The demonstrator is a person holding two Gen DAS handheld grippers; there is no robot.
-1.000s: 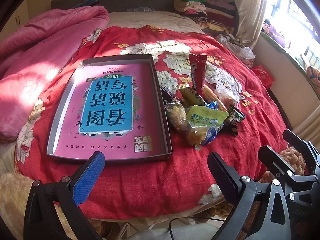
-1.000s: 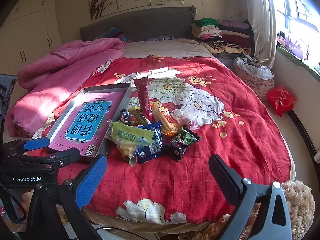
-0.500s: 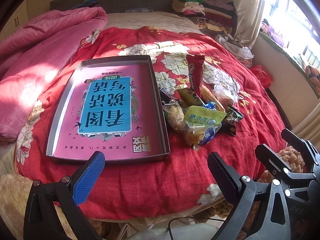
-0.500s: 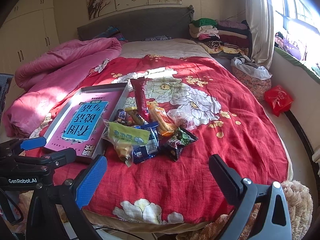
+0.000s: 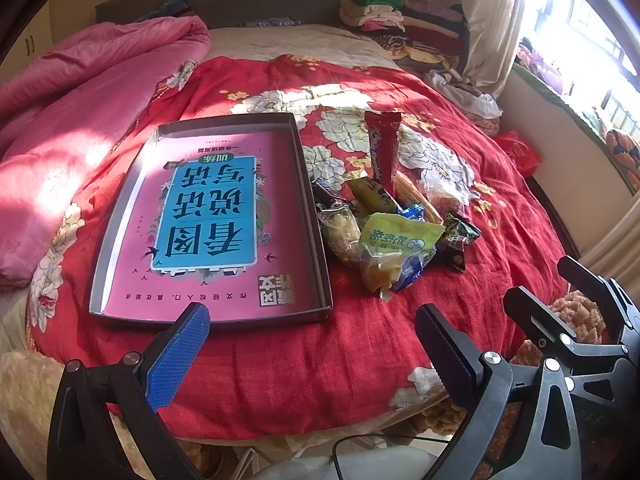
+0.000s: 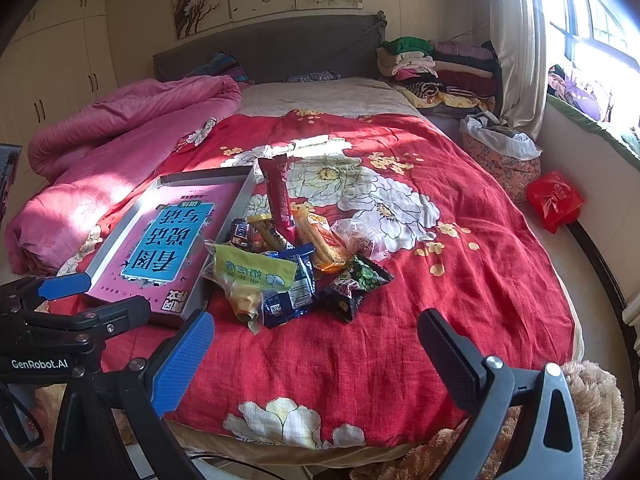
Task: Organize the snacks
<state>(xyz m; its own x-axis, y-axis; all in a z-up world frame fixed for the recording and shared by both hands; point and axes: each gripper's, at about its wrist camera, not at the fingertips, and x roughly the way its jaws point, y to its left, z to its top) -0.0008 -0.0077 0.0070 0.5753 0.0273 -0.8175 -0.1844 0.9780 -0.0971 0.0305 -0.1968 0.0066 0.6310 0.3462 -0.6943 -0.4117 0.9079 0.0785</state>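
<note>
A heap of snack packets lies on the red floral bedspread, right of a shallow pink box [image 5: 316, 216] with blue Chinese lettering. The heap includes a yellow-green packet [image 5: 396, 238] [image 6: 256, 270], a long red packet [image 5: 384, 148] [image 6: 278, 196], a blue packet [image 6: 294, 292] and a dark green packet [image 6: 358, 284]. The box also shows in the right wrist view [image 6: 236, 208]. My left gripper [image 5: 310, 344] is open and empty, over the bed's near edge below the box. My right gripper [image 6: 314, 344] is open and empty, short of the heap.
A pink quilt [image 5: 80, 92] is bunched on the bed's left. Folded clothes [image 6: 432, 68] are stacked at the head, right. A red bag [image 6: 554, 198] lies on the floor by the window wall. A fluffy rug [image 6: 592, 400] lies at the bed's near right corner.
Both views have drifted slightly; the snack heap and box sit a little lower and nearer in frame. Both grippers stay open and empty. Nothing on the bed has moved.
</note>
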